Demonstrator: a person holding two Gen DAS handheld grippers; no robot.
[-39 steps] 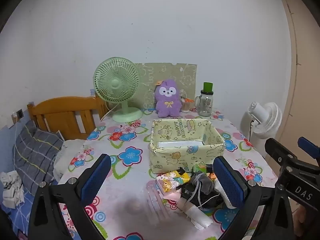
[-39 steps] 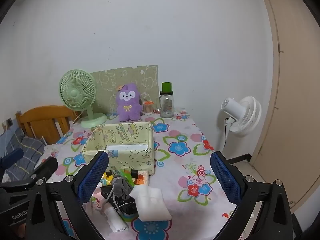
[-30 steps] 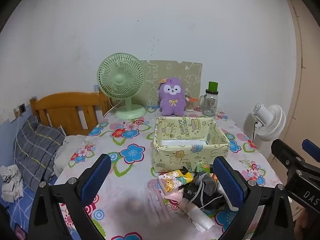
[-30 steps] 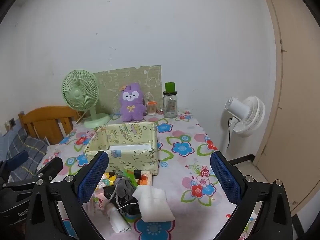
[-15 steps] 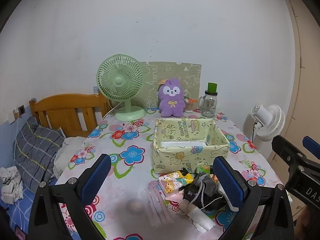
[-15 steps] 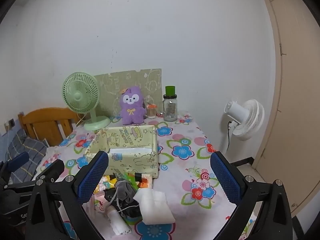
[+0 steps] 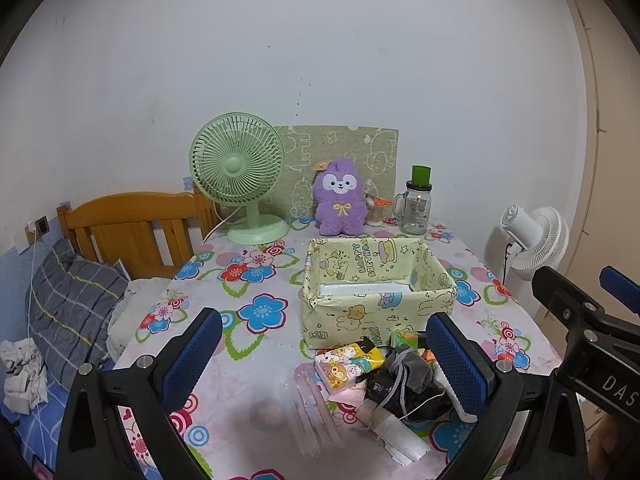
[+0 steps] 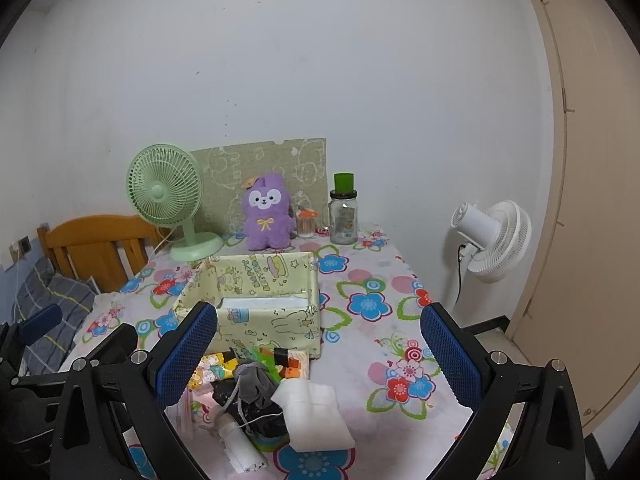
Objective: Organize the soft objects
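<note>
A pile of soft items lies on the flowered table in front of a yellow-green paper-covered box (image 7: 378, 300) (image 8: 256, 312): a grey drawstring pouch (image 7: 408, 368) (image 8: 256, 384), a cartoon tissue pack (image 7: 348, 364) (image 8: 208, 372), a white folded cloth (image 8: 316, 412) and a rolled white cloth (image 7: 400, 436) (image 8: 240, 444). The box looks empty. My left gripper (image 7: 324, 356) is open and empty above the near table, left of the pile. My right gripper (image 8: 320, 356) is open and empty above the pile.
At the table's back stand a green desk fan (image 7: 240, 176) (image 8: 168, 196), a purple plush (image 7: 340, 196) (image 8: 266, 212), a glass jar with a green lid (image 7: 418, 204) (image 8: 344, 212) and a patterned board. A white floor fan (image 8: 492, 240) stands right. A wooden bedhead (image 7: 132, 228) is left.
Both grippers have shifted slightly, rising and steadying; the view of the table moved a little. Both stay open and empty. Nothing on the table moved.
</note>
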